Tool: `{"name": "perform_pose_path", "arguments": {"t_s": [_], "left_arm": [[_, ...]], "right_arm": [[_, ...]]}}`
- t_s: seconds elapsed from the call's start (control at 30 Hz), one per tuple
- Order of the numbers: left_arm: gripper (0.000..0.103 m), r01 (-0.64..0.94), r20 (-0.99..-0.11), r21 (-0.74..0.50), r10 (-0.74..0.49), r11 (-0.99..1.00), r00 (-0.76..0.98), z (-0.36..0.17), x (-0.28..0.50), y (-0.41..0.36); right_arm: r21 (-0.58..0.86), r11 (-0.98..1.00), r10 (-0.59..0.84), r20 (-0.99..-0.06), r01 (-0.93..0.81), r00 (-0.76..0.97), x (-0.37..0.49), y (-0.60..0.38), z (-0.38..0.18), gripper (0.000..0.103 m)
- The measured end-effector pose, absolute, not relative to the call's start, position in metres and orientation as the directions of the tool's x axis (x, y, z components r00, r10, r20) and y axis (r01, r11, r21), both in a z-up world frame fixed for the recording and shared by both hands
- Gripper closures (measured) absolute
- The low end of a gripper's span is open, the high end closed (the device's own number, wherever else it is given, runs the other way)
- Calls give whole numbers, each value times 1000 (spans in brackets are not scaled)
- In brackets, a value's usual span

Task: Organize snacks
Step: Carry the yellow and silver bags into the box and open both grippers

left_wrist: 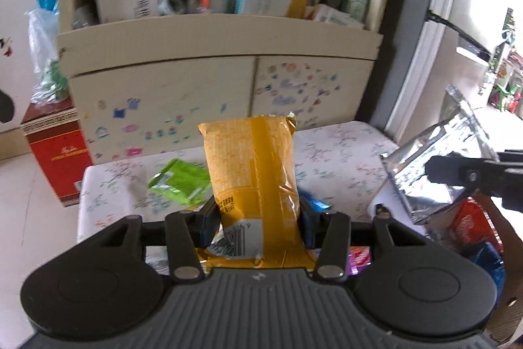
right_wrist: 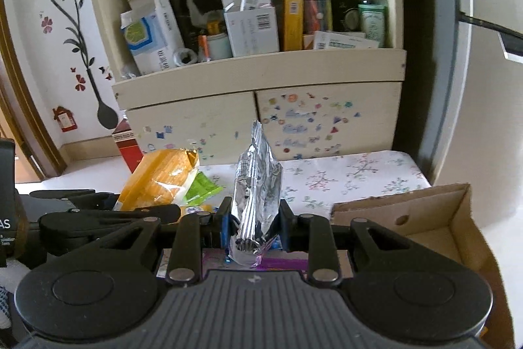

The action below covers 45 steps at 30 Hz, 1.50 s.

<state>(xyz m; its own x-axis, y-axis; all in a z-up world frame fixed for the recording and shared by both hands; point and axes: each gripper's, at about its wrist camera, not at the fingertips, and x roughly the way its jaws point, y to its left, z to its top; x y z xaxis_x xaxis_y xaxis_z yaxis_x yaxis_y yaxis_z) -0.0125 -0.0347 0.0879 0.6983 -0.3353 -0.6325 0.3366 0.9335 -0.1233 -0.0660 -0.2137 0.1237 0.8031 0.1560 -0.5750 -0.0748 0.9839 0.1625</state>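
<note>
- Left gripper (left_wrist: 258,218) clamps an orange snack bag (left_wrist: 251,165), upright above the floral-cloth table (left_wrist: 343,149).
- Green packet (left_wrist: 179,180) lies on the cloth behind it.
- Right gripper (right_wrist: 255,223) pinches a silver foil bag (right_wrist: 258,185) upright.
- Cardboard box (right_wrist: 434,218) sits near right.

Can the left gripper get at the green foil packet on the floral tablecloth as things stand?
Probably not yet. The left gripper has its jaws shut on the tall orange snack bag, so they are occupied. The green foil packet lies uncovered on the floral tablecloth just left of that bag.
</note>
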Motion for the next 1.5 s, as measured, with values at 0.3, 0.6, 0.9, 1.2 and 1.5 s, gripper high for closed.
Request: {"name": "perform_pose_path", "arguments": {"t_s": [0.3,0.6,0.9,1.2,1.5], "left_arm": [[56,395,-619,-139,-391,908,681,88,-18,-71],[56,475,-594,-167,-472,864,651,92,-28,-110],[56,574,-578,-209,-574,792,581,91,-39,-156],[55,624,-582,-233,-621,746,526,82,-43,-194],[21,612,-570,-271,-636,743,520,76,-47,-202]], "right_arm": [[188,982,89,-559,21,824,-80,-246,129,70],[250,960,23,-528,130,849,-98,-295,142,70],[300,924,-36,-549,236,835,-105,-327,139,70],[304,884,-109,-605,355,789,-106,-342,125,70],[340,837,-134,-632,429,763,-105,-350,116,53]]}}
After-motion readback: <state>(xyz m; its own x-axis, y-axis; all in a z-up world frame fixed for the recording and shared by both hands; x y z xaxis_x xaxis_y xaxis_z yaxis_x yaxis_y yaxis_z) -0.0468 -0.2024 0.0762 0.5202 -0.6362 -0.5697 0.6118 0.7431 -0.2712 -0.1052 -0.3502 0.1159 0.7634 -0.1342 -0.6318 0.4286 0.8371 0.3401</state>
